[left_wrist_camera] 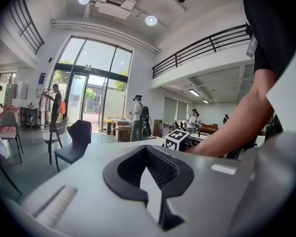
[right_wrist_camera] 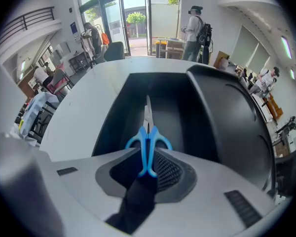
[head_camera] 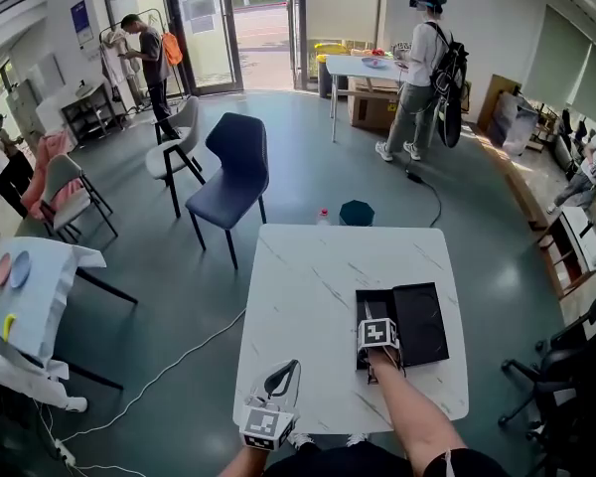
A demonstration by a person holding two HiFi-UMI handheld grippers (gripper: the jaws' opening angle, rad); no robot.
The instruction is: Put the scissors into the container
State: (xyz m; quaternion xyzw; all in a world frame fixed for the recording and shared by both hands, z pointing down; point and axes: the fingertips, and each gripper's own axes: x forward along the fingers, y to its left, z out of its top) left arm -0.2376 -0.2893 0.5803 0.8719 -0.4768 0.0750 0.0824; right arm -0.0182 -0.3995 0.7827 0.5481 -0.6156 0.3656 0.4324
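Right gripper view: the right tongs [right_wrist_camera: 147,158] pinch the scissors [right_wrist_camera: 148,141] across the blue handle loops, one ribbed pad against each loop's outer side. The hold is on the lower half of the handles. The loop tops and the whole of the blades stand clear ahead of the pads.

Handling, as judged: a light, stiff item with hard plastic handles and thin, smooth metal blades. The blades would likely slip between pads and offer a sharp edge, so the handles are the proper place to take hold. A squeeze across both loops also keeps the blades shut. With so narrow a pinch the scissors could pivot nose-down if jolted.

Orientation: the blades are closed. The long axis runs straight out along the line of the tongs, tips pointing away from the holder, handles nearest the camera. That axis lies roughly parallel to the long walls of the black container [right_wrist_camera: 112,122].

Position: the scissors sit over the container's open tray, between its side walls, with the opened lid to the right. Whether the tips touch the tray floor cannot be determined.

Head view: the container rests on the white marble-pattern counter [head_camera: 308,296], toward its right near corner. The left tongs [head_camera: 283,376] rest at the counter's near edge, well apart from the container, tips drawn together with nothing between them.
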